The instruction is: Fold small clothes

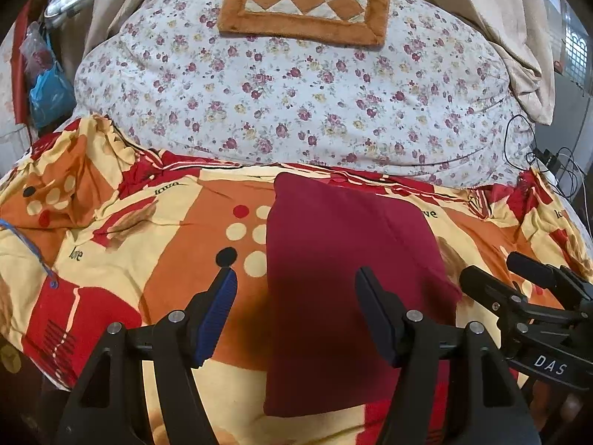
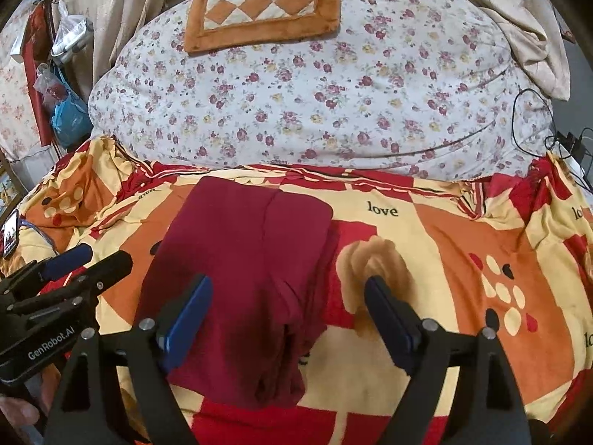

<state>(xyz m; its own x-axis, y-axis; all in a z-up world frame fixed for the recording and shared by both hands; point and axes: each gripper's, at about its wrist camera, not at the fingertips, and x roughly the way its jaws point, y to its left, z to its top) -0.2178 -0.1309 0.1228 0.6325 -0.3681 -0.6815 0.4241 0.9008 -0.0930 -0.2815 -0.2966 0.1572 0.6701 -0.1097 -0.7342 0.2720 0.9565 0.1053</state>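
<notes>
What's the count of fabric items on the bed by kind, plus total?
Dark red folded garment: 1
Patterned "love" blanket: 1
Floral quilt: 1
Orange and cream checkered mat: 1
Total: 4

Both the left gripper and the right gripper are open and hold nothing.

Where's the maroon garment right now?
The maroon garment lies folded on the orange-red blanket, between both open grippers, left gripper and right gripper, before the floral pillow.
</notes>
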